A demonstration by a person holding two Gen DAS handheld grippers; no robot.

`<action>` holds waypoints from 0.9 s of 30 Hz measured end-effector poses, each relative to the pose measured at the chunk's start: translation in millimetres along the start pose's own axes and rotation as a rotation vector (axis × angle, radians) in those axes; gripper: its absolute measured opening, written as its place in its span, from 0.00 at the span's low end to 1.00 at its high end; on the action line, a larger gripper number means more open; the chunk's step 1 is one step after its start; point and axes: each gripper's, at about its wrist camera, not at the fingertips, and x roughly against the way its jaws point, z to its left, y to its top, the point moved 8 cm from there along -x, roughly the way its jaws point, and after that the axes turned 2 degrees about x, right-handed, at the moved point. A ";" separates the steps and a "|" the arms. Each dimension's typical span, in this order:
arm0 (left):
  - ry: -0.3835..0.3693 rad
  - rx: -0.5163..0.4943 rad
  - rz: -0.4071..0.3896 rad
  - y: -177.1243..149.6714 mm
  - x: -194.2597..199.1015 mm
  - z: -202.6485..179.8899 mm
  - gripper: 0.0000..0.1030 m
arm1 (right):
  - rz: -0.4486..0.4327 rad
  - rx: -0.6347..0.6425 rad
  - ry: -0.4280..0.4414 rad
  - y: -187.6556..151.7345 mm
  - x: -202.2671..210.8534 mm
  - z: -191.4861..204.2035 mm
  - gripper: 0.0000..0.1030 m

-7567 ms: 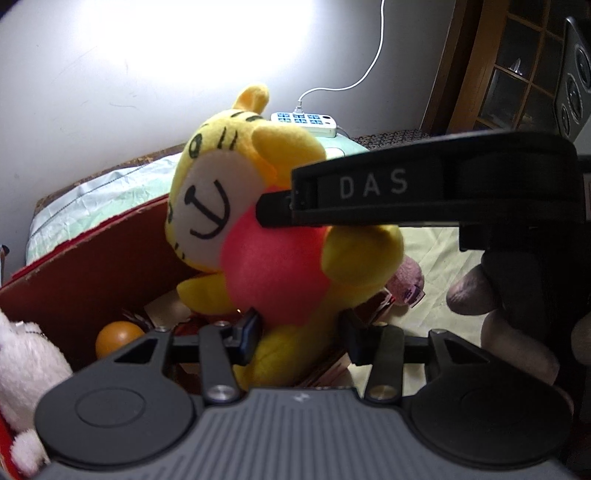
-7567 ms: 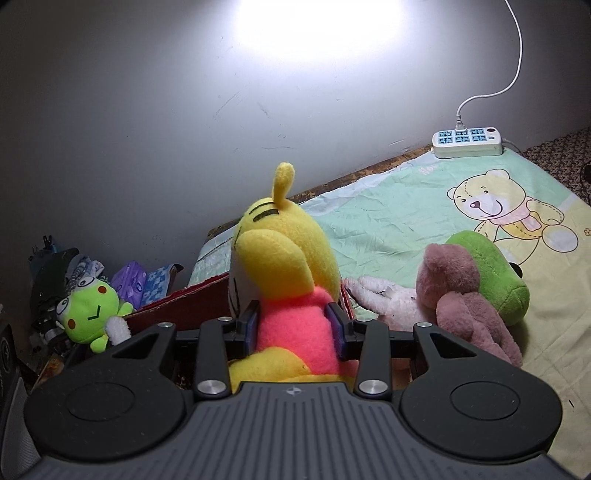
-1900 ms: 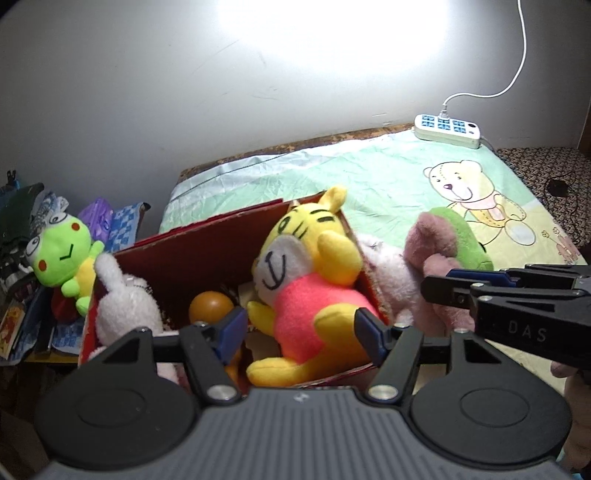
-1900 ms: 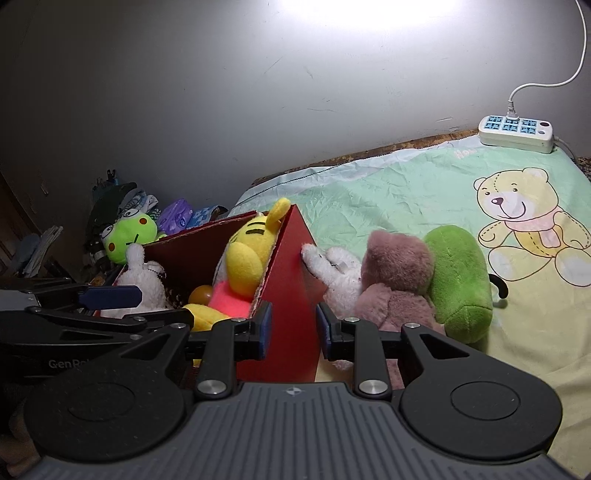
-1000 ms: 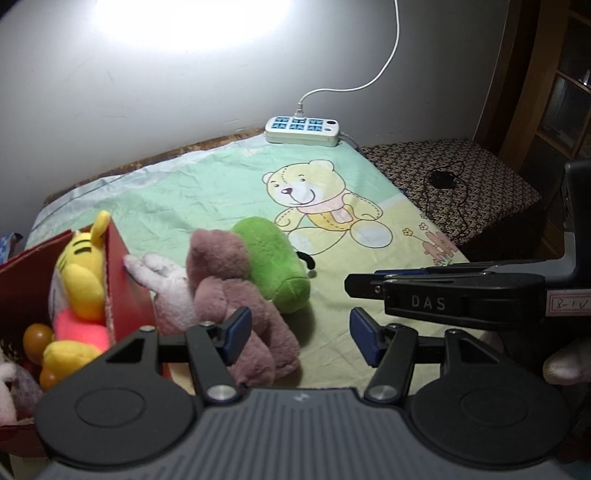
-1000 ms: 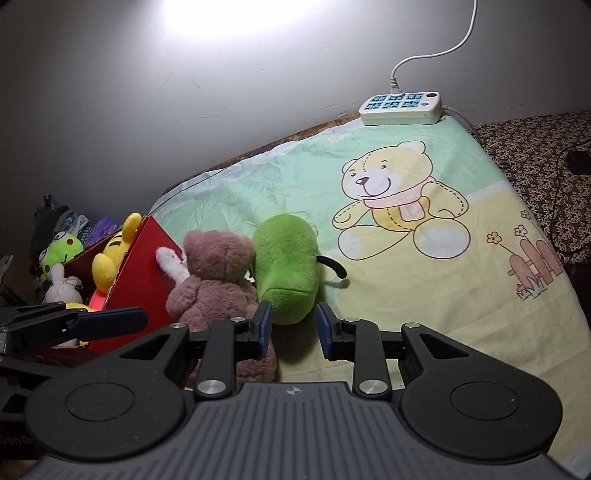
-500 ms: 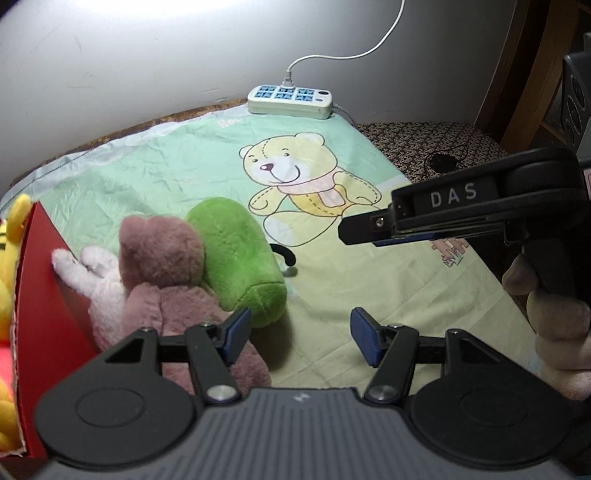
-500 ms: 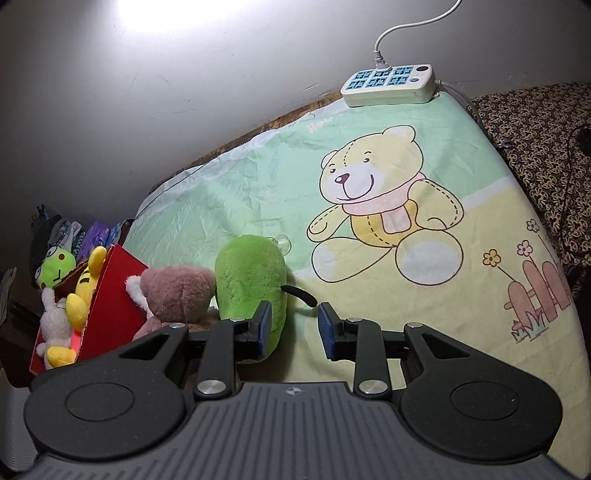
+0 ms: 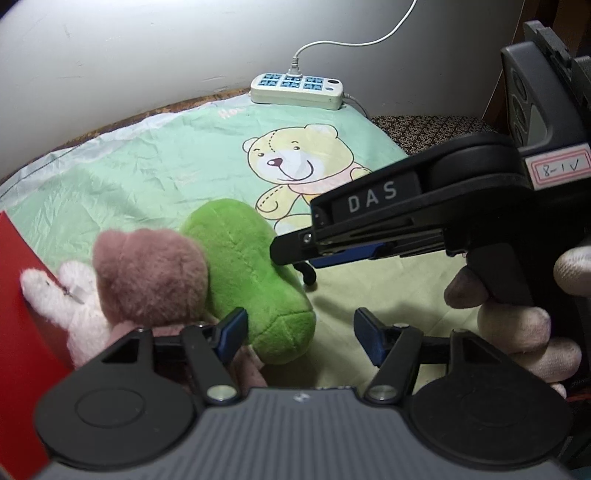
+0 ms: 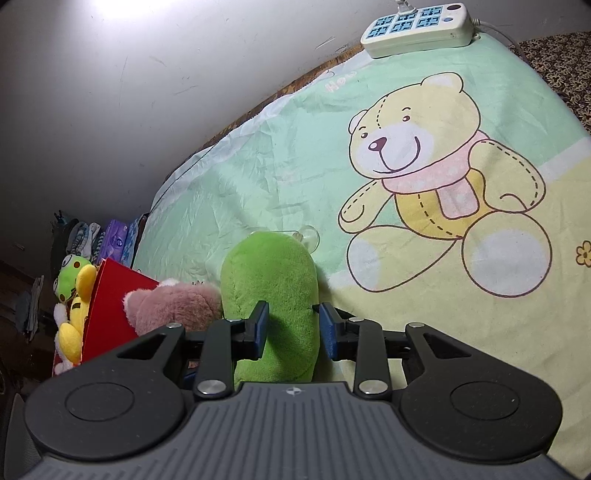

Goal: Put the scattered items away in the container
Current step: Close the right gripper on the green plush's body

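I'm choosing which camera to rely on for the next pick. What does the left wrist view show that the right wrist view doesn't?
Only the left wrist view shows the right tool from the side, its tip at the green plush, and the gloved hand holding it. Only the right wrist view shows the yellow tiger in the red box. Both show the pink bear, the bear-print sheet and the power strip.

A hard glare burned on the wall (image 10: pixel 122 7) at the top left, the room fading dim toward the left edge. Fisheye bending curved the borders; the pink plush (image 9: pixel 147 273) looked soft.
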 end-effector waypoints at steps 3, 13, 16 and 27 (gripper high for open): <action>0.017 -0.004 -0.009 3.9 -5.9 1.9 0.72 | 0.007 -0.033 0.035 1.4 -7.1 -3.0 0.36; 0.082 -0.030 -0.028 12.4 -18.5 14.8 0.77 | 0.030 -0.090 0.140 6.4 -24.2 -1.3 0.46; 0.069 -0.023 -0.019 11.2 -18.4 14.3 0.77 | 0.040 -0.124 0.174 3.5 -24.2 -2.5 0.39; -0.034 -0.018 0.027 -7.2 -0.7 -13.6 0.77 | 0.042 -0.080 0.114 -17.4 8.7 -3.6 0.37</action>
